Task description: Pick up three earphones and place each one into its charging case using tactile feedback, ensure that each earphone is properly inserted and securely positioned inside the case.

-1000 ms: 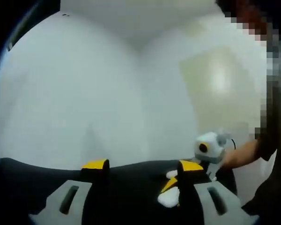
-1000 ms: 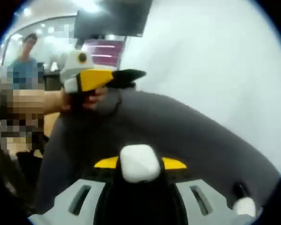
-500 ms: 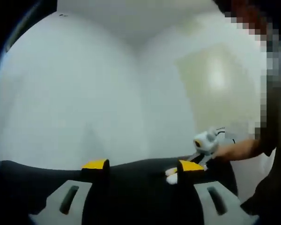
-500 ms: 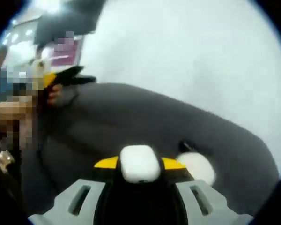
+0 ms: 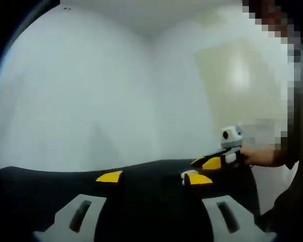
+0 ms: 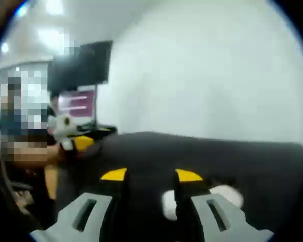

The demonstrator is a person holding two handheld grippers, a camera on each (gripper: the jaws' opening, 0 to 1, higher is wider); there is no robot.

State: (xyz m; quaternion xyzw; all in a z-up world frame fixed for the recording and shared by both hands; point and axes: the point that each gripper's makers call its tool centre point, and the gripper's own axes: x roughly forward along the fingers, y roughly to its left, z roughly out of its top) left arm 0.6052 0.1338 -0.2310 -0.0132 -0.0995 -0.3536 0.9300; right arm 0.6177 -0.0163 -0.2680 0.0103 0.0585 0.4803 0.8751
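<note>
In the left gripper view, the left tool [image 5: 154, 177] hangs low over the dark counter [image 5: 50, 186], its yellow-tipped jaws spread apart with nothing between them. Just beside its right jaw tip a small white thing [image 5: 187, 175] peeks out, likely an earphone or a case, too hidden to tell which. Further right, the right tool [image 5: 214, 162] comes in from the side, held in a hand [image 5: 262, 156] and reaching toward that same spot. In the right gripper view, the left tool [image 6: 78, 142] shows at the left edge, well apart. At the middle, the right tool's own jaws stand released and bare, and a blurred white case [image 6: 169, 203] lies on the counter between them, close to the right jaw. Another white blob [image 6: 226, 195] lies just beyond that jaw to the right; whether it is a case or an earphone cannot be told. Its long axis is too blurred to read. The right tool is judged much the nearer to the white things, so the coming move likely falls to it, with the left tool staying level and idle.
</note>
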